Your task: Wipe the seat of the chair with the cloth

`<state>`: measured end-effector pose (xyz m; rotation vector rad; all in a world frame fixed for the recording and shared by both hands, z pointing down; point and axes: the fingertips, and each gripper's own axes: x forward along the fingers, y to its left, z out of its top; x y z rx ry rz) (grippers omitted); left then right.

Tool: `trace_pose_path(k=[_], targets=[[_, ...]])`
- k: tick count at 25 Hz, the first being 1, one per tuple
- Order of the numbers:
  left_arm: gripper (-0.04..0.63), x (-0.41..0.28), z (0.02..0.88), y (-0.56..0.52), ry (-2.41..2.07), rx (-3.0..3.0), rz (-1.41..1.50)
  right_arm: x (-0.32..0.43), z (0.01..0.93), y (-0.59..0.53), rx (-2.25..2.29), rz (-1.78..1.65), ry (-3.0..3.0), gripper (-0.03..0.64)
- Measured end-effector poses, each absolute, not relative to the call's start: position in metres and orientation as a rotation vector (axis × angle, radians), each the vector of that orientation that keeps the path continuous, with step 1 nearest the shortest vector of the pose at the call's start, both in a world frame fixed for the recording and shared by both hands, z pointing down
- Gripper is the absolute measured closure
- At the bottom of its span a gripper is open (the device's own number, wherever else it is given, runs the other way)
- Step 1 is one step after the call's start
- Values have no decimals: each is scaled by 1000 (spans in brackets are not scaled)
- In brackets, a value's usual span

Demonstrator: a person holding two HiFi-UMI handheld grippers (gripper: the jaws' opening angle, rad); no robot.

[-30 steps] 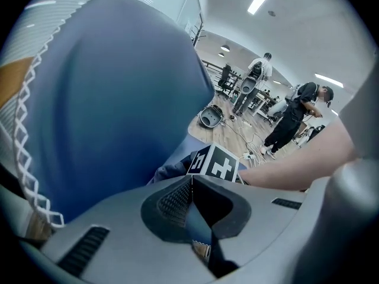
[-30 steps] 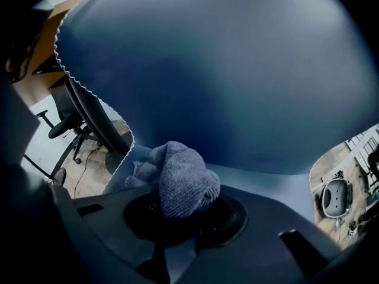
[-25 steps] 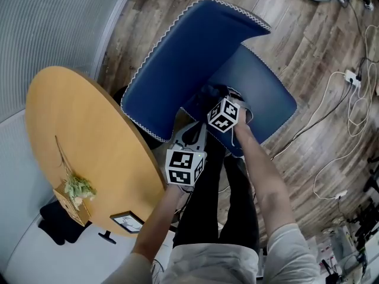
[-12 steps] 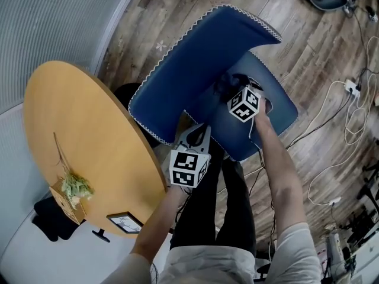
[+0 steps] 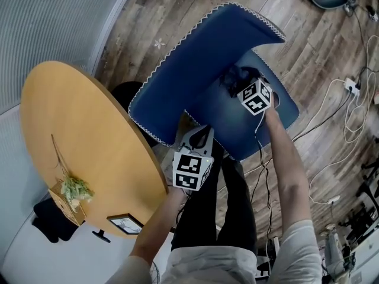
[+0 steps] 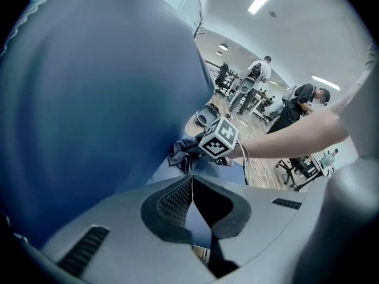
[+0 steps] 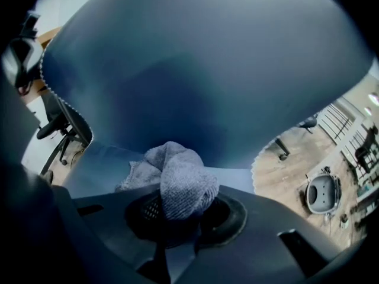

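On the blue seat (image 5: 240, 129) of the chair, close under the curved backrest (image 5: 189, 70), the right gripper (image 5: 243, 85) presses a bunched grey cloth (image 7: 180, 181) down at the seat's far side; its jaws are clamped on the cloth, which bulges up between them and trails off to the left over the blue fabric in the right gripper view; the person's bare right arm (image 5: 284, 158) reaches out straight over the seat's front edge.

Nearer the person, the left gripper (image 5: 201, 135) sits at the front left corner of the seat, between the chair and the round wooden table (image 5: 100, 123), pointing toward the backrest; in the left gripper view its jaws meet at the tips with nothing held between them, and the blue seat shows through the narrow gap behind the tips; whether it touches the seat I cannot tell; the same view looks along the seat to the right gripper's marker cube and the cloth bunched just beside it.

Beside the chair, the table carries a small bunch of dried greenery (image 5: 75, 189) near its edge and a small framed card (image 5: 124, 222) at the rim; pale cables (image 5: 331, 105) loop over the wood-plank floor (image 5: 154, 10) to the right of the chair; the person's dark trouser legs (image 5: 225, 212) stand just before the seat; in the left gripper view, other people stand well off in the room.
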<state>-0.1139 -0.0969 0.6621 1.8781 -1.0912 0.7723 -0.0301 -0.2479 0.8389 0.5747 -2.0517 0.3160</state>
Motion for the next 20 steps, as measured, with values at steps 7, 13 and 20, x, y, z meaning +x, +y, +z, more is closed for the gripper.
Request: trace_pose_path(k=[7,13,20], targets=[[568,-109,655,-103,-1091,1903,784,15,840,-285,619,293,-2007,525],[568,-109,646,-108,-1123,1905,781,95,825,-328,889,228,-1805,548],[568,-94,644,-100,-1159,1898,726,109,788,-321,955,-27,-1775,548]])
